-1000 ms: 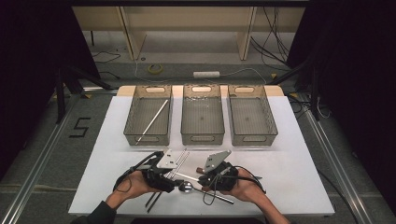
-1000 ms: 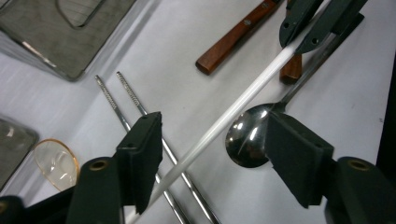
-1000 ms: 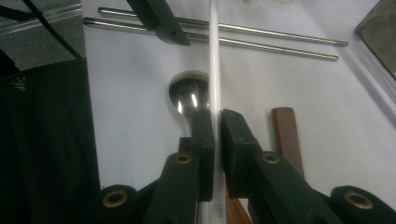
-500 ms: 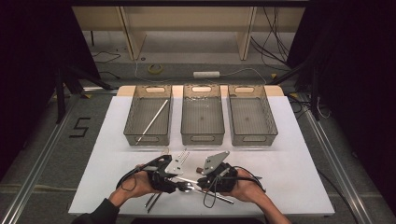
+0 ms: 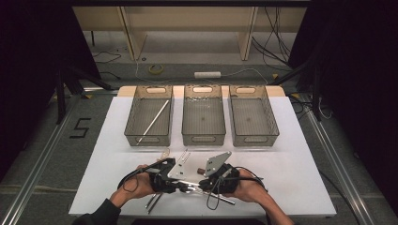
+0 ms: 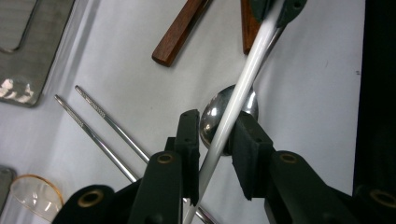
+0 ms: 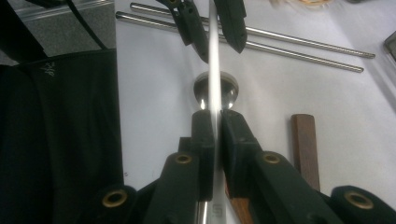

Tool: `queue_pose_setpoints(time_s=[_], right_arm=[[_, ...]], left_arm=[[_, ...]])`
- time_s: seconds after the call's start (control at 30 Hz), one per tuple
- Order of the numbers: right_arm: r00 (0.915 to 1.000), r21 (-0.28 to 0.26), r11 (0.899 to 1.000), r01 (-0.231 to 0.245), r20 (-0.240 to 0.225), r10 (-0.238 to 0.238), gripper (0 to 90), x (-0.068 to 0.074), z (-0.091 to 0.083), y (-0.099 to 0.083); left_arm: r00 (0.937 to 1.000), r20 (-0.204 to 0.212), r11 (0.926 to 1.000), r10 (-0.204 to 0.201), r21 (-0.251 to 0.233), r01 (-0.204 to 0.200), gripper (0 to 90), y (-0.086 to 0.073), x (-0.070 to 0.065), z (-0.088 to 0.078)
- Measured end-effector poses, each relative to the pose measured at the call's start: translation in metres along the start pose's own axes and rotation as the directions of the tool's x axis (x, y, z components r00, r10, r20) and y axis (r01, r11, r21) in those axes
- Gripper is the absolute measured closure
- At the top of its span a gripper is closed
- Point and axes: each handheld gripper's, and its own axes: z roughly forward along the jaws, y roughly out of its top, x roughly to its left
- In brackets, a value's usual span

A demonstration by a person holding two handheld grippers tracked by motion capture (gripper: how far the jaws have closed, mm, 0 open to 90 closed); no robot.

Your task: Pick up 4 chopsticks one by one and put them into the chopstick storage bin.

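White rod point(image 7: 214, 56) in right claw point(image 7: 217, 126); left claw point(image 6: 212, 142) around it

Three see-through grey plastic baskets point(image 5: 203, 119) are lined up along the far edge of the white table point(image 5: 300, 168). One thin silver rod point(image 5: 153, 122) is seen in the left basket. Two thin metal chopsticks point(image 7: 299, 49), one shiny metal spoon point(image 6: 210, 116) and two brown wooden sticks point(image 6: 180, 32) are counted near the front edge.

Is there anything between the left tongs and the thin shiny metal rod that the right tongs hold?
Nothing visible. The thin shiny metal rod already lies between the left tongs, whose jaws have just been closing on it.
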Motion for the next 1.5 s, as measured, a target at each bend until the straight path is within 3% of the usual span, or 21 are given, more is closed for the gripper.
queue_pose_setpoints(time_s=[0.17,0.23,0.3,0.4,0.53,0.63,0.9,1.1,1.3,1.5], right_arm=[[0.9999,-0.013,1.000,0.007,-0.011,-0.007,83.1,-0.001,-0.003,-0.001],[1.0000,-0.018,1.000,-0.003,0.003,0.003,79.3,-0.004,-0.003,-0.002],[0.9995,-0.033,0.999,-0.025,0.018,0.026,76.9,-0.008,-0.006,-0.003],[0.9972,-0.060,0.996,-0.067,0.029,0.069,63.8,-0.012,-0.011,-0.003],[0.9915,-0.146,0.982,-0.121,0.030,0.127,51.9,-0.016,-0.019,-0.004],[0.9876,-0.163,0.977,-0.135,0.056,0.146,44.4,-0.014,-0.024,-0.004],[0.9665,-0.253,0.951,-0.177,0.137,0.217,35.7,-0.015,-0.034,-0.012],[0.9470,-0.323,0.925,-0.202,0.177,0.268,34.9,-0.014,-0.044,-0.025],[0.9229,-0.402,0.884,-0.238,0.190,0.335,32.8,-0.014,-0.056,-0.037],[0.8959,-0.453,0.852,-0.263,0.213,0.390,29.5,-0.012,-0.064,-0.051]], left_arm=[[0.9990,0.024,0.9992,0.039,-0.004,-0.039,76.9,0.000,-0.002,-0.002],[0.9970,0.060,0.9987,0.050,-0.004,-0.050,81.1,0.000,-0.004,-0.001],[0.9965,0.069,0.9989,0.047,0.000,-0.048,83.9,0.002,-0.005,-0.001],[0.9960,0.076,0.9989,0.046,0.008,-0.047,84.1,0.000,-0.004,-0.002],[0.9982,0.060,0.9997,-0.005,0.024,0.004,84.1,-0.002,0.002,-0.004],[0.9980,0.046,0.9986,-0.043,0.034,0.041,84.1,-0.004,0.005,-0.005],[0.9922,0.005,0.9915,-0.125,0.038,0.125,84.1,-0.009,0.014,-0.011],[0.9783,-0.033,0.9786,-0.205,0.017,0.205,84.1,-0.013,0.022,-0.016],[0.9521,-0.062,0.9542,-0.299,-0.019,0.299,84.0,-0.018,0.031,-0.022],[0.9208,-0.092,0.9248,-0.379,-0.075,0.373,84.0,-0.024,0.044,-0.034]])
